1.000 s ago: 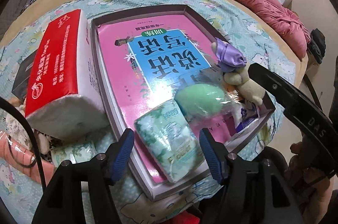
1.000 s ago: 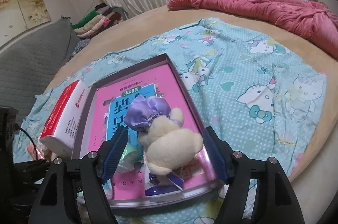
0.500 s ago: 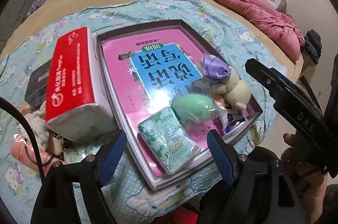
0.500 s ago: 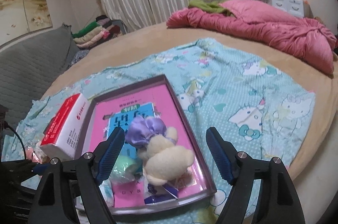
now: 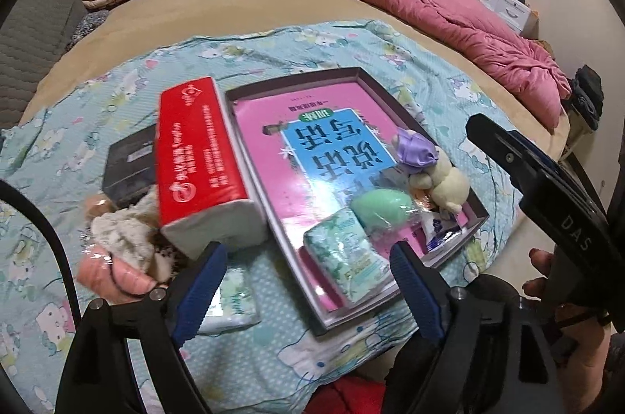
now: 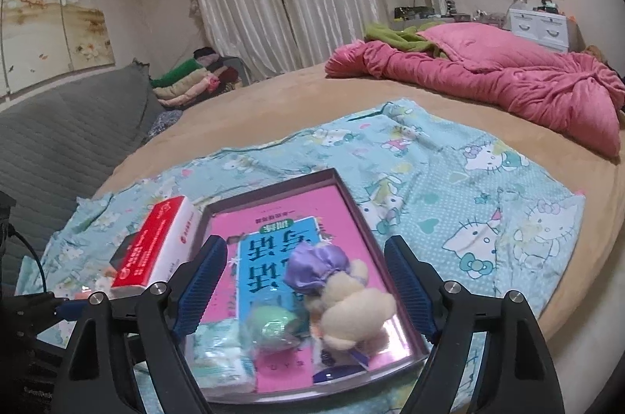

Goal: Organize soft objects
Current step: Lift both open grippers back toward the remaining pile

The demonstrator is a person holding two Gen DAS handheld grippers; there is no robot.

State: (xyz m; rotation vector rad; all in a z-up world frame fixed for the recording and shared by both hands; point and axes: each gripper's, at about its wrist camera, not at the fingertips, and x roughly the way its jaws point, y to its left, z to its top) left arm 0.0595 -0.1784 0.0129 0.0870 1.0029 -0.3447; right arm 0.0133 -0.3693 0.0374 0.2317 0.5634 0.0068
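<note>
both grippers, left (image 5: 304,281) and right (image 6: 302,285), pulled back, wide open, empty. plush toy (image 6: 351,300), green ball (image 5: 381,211) and tissue pack (image 5: 343,250) now lie in tray's (image 5: 394,300) near end; second pack (image 5: 234,297) still outside, left.

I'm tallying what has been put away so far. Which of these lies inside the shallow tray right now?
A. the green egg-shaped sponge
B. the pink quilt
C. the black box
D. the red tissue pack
A: the green egg-shaped sponge lies within the tray rim, between the small tissue packet and the plush toy.
</note>
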